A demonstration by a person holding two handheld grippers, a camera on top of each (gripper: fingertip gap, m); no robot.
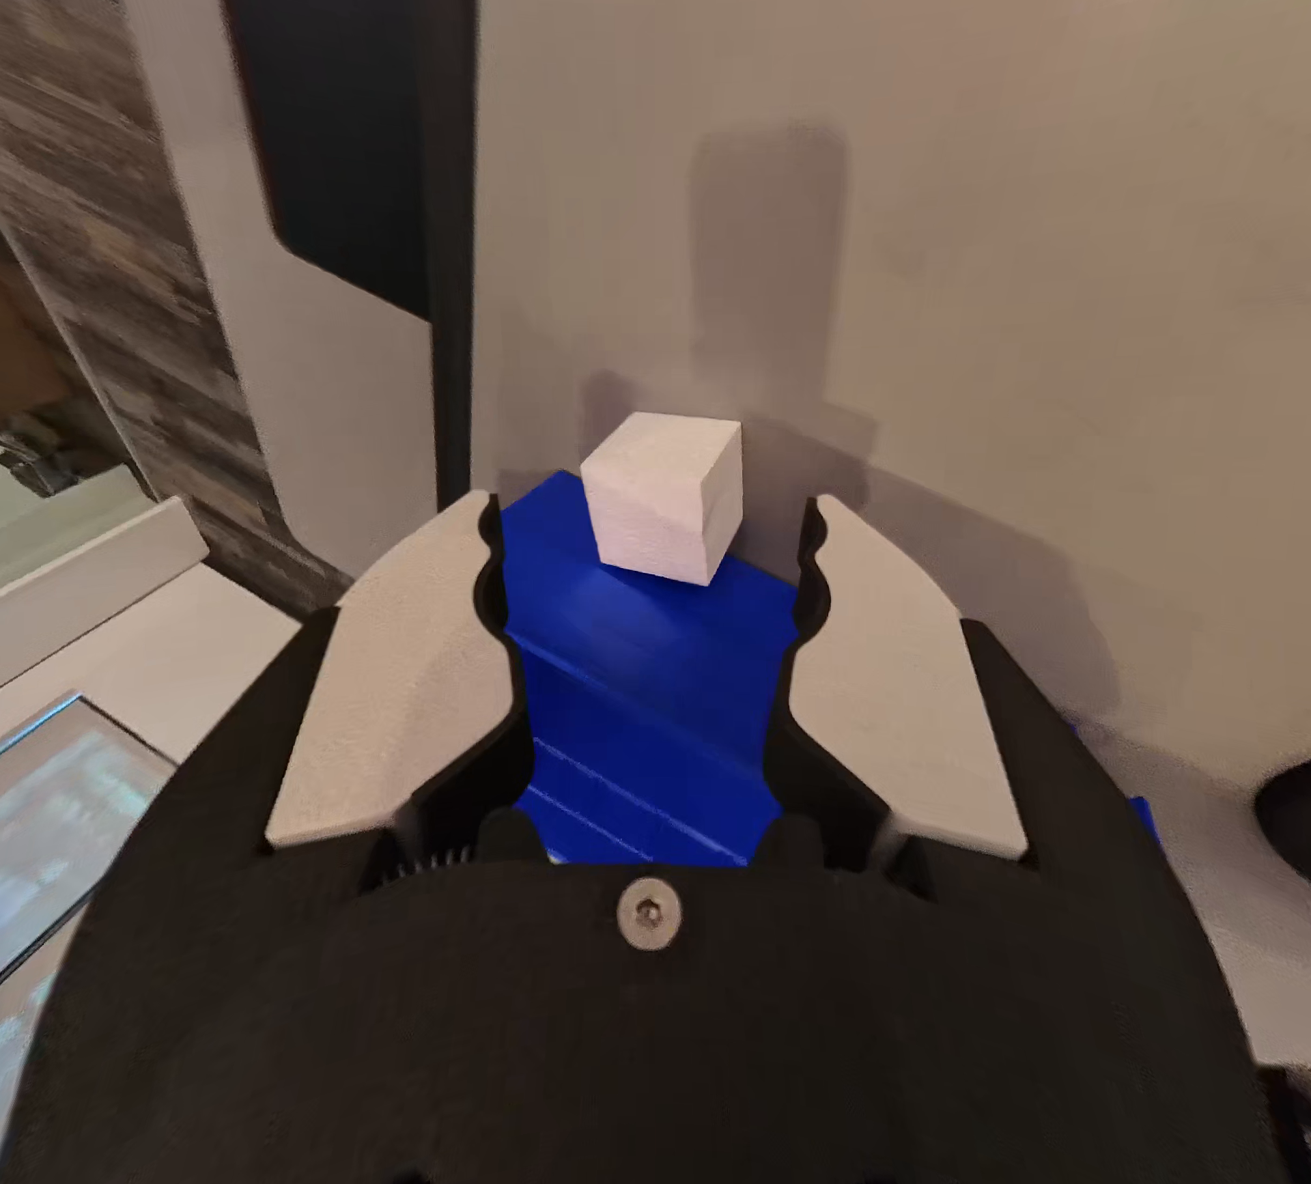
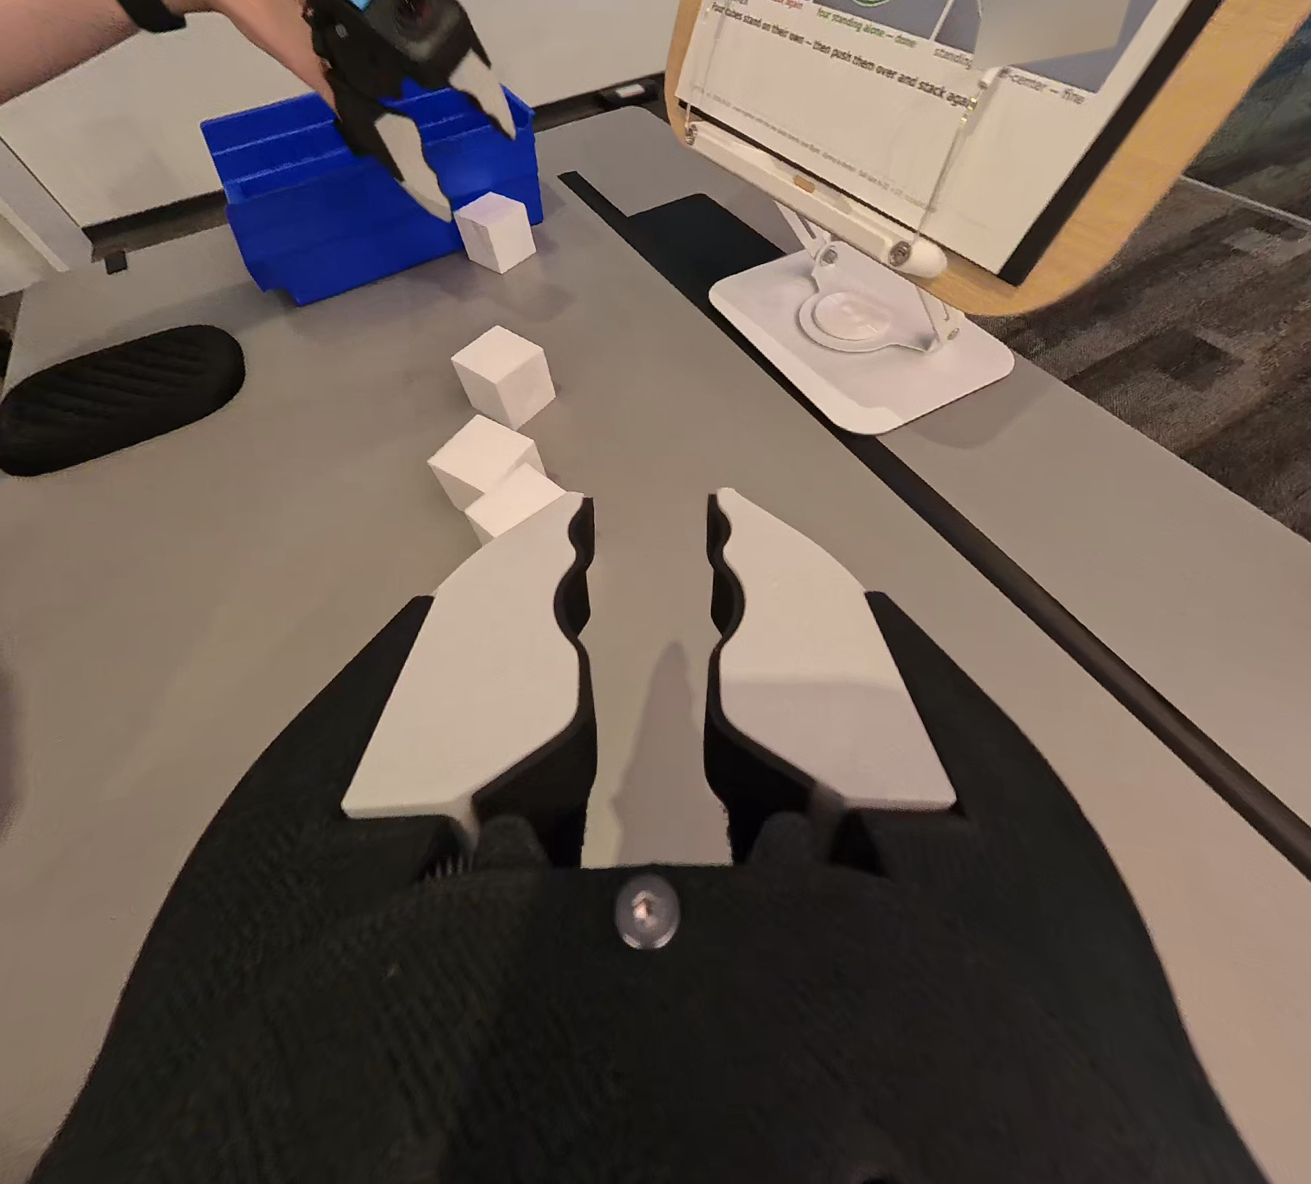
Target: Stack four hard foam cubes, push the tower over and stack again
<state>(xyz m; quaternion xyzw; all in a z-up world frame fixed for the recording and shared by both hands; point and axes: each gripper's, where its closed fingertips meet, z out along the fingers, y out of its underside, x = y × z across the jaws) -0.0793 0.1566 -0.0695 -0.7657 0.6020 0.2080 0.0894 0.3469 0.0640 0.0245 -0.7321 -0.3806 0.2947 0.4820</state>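
Observation:
Four white foam cubes lie apart on the grey table (image 2: 284,582), none stacked. The far cube (image 2: 495,231) sits against the blue bin. A second cube (image 2: 504,375) is mid-table. A third cube (image 2: 479,458) touches a fourth cube (image 2: 514,501), which is partly hidden by my right finger. My left gripper (image 2: 474,172) is open and empty, just above the far cube. In the left wrist view the far cube (image 1: 660,501) lies beyond the open left gripper (image 1: 653,504). My right gripper (image 2: 649,497) is open and empty, just right of the nearest cubes.
A blue bin (image 2: 319,213) stands at the back left and also shows in the left wrist view (image 1: 638,689). A white stand (image 2: 887,334) holding an instruction board is at the right. A black oval pad (image 2: 120,398) lies at the left. A dark seam (image 2: 993,547) runs along the table. The tips of one gripper are about 45 centimeters away from the tips of the other.

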